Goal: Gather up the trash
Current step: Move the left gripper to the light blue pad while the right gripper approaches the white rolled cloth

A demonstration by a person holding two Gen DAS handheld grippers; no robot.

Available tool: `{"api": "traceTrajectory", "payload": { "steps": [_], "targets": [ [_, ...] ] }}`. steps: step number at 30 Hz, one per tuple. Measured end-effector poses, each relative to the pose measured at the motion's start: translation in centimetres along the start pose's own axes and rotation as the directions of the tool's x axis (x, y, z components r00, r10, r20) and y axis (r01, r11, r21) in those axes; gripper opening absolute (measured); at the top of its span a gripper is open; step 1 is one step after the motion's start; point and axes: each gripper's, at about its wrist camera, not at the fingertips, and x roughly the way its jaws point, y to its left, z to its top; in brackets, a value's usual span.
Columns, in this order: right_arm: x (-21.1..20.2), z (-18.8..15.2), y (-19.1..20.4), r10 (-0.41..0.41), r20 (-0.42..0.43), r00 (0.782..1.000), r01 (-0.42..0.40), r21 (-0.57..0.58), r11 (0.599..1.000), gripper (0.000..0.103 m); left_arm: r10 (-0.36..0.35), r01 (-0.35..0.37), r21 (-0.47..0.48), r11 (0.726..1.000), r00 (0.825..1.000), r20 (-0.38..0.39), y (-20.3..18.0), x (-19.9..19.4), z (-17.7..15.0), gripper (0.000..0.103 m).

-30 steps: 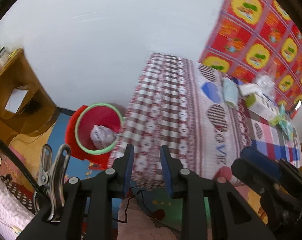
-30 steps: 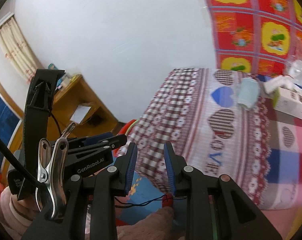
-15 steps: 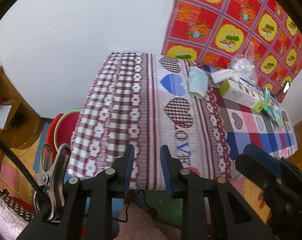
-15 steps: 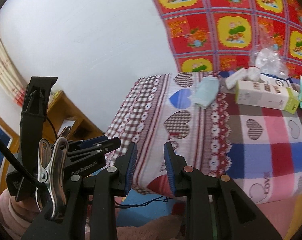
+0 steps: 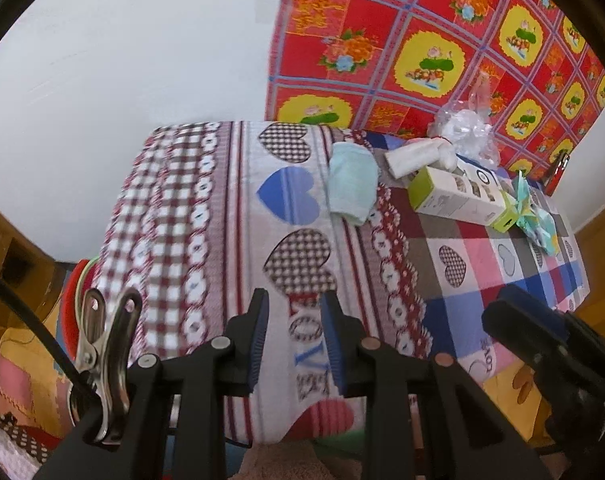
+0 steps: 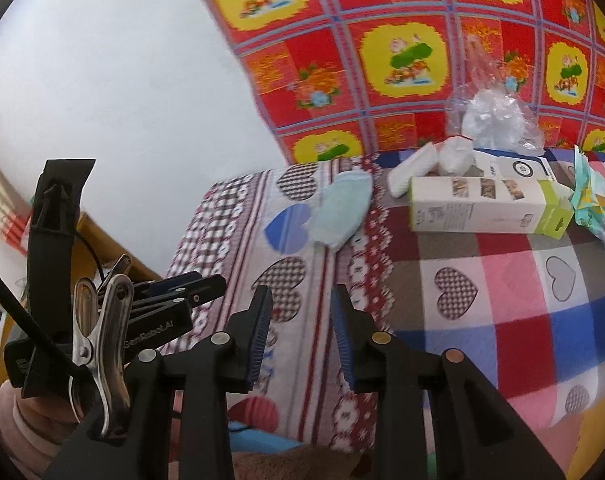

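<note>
Table (image 5: 230, 240) carries box (image 5: 454, 196), cloth (image 5: 350, 188)

Both are held tilted downward, empty: the left gripper (image 5: 293, 320) slightly parted, the right gripper (image 6: 301, 316) opening.

"GenRobot.AI" in white on the black body of the left gripper (image 6: 158, 332), seen from the right wrist; "LOVE" in patterned letters on the heart-print tablecloth (image 5: 302, 332) near its front edge; small print on the white-and-green carton (image 6: 482, 208) too fine to read.
</note>
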Motion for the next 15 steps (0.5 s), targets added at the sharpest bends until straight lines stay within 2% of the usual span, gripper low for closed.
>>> {"api": "traceTrajectory", "payload": {
  "steps": [7, 15],
  "targets": [
    [1.6, 2.2, -2.7, -0.05, 0.019, 0.999, 0.049, 0.065, 0.997, 0.032, -0.041, 0.043, 0.043, 0.998, 0.998, -0.038, -1.3, 3.5, 3.7, 0.029],
    [3.2, 4.6, -5.6, -0.06, -0.016, 0.998, 0.061, 0.086, 0.994, 0.032, -0.069, 0.076, 0.092, 0.993, 0.995, -0.076, -3.2, 7.1, 6.8, 0.033]
  ]
}}
